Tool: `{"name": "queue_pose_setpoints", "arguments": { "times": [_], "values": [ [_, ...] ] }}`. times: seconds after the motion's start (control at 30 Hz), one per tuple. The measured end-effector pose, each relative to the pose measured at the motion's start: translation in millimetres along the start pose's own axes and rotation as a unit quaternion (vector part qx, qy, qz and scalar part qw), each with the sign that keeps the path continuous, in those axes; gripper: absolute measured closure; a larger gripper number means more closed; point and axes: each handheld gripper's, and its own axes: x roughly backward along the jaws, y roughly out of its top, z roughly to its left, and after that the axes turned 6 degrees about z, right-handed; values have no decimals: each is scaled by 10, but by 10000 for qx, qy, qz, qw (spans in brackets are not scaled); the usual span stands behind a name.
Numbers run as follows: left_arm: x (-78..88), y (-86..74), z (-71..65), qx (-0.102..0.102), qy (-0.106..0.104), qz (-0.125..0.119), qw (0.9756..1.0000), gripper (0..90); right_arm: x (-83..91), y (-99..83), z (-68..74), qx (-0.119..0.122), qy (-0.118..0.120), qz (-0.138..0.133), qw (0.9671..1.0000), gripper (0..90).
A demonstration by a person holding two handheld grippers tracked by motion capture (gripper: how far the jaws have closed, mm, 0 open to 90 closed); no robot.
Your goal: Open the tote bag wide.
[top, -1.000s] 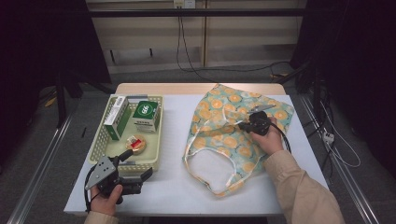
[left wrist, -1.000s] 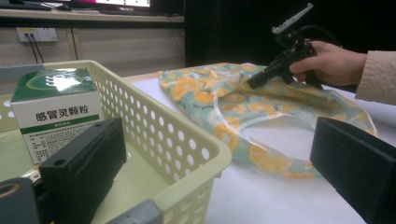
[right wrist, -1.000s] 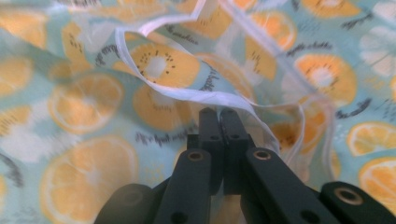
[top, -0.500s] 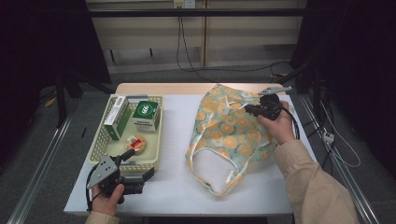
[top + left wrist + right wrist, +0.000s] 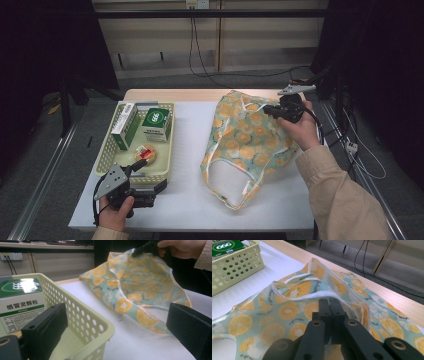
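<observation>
Right gripper view: right claw (image 5: 329,305) pinched shut on bag (image 5: 287,315) hem; left claw (image 5: 145,192) wide, idle near basket (image 5: 167,150); lift hem clear of tabletop (image 5: 185,200); keep grip firm.

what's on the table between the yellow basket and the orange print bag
Nothing. In the high view, bare white table separates the basket from the bag; the left gripper view shows the same bare stretch.
</observation>
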Motion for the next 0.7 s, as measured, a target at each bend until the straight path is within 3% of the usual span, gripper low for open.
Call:
{"name": "queue_pose_setpoints", "arguments": {
  "times": [0.23,0.7],
  "values": [
    [-11,24,-13,-1,-40,-13,10000,34,75,101,-31,31,-96,-104,9999,900],
    [-31,164,-25,-63,-196,30,9998,32,83,100,17,83,48,-97,9999,900]
  ]
}}
